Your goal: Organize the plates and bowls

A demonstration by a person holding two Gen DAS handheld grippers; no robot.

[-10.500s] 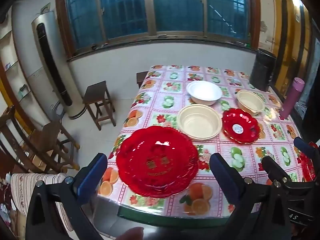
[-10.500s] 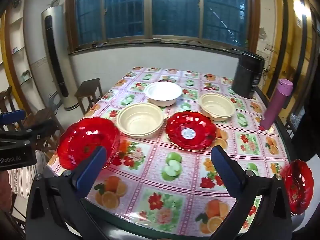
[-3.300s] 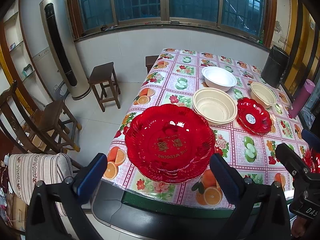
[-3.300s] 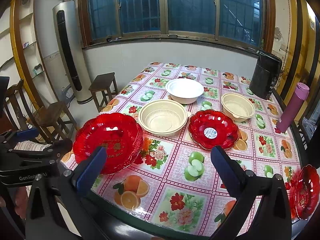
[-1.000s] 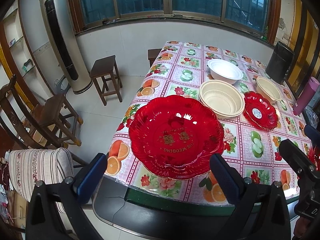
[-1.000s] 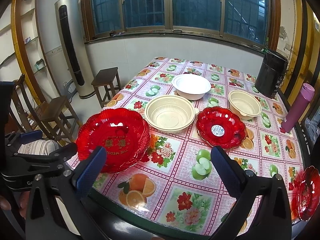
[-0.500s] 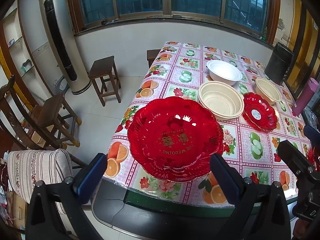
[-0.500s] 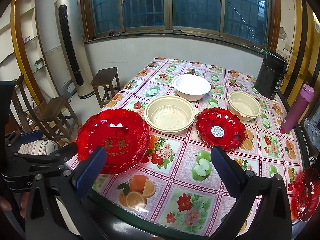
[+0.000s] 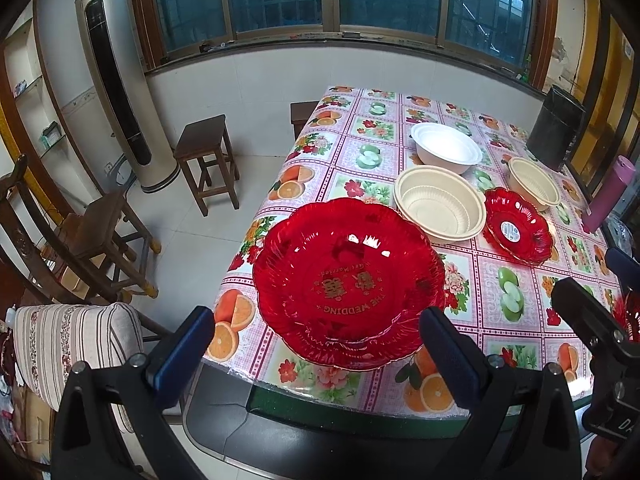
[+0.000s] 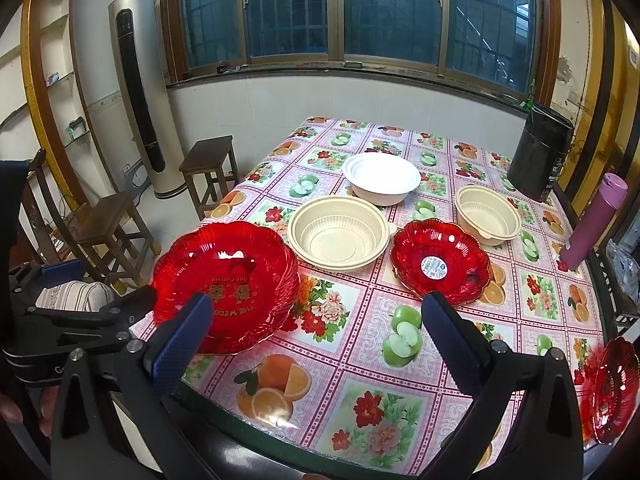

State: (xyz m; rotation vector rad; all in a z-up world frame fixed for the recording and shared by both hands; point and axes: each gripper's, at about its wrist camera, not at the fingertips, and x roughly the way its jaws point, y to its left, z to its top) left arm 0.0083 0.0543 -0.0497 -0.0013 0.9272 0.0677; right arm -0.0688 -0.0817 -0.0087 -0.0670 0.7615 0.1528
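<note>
Lying between the gaping left tool's (image 9: 314, 344) fingers: large red plate (image 9: 348, 280).

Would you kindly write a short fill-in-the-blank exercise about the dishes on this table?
1. The large plate printed with gold lettering is ____ in colour.
2. The small red plate has a ____ sticker at its centre.
3. The number of cream bowls on the table is ____.
4. The purple bottle stands ____.

Missing words: red; white; two; upright
</note>
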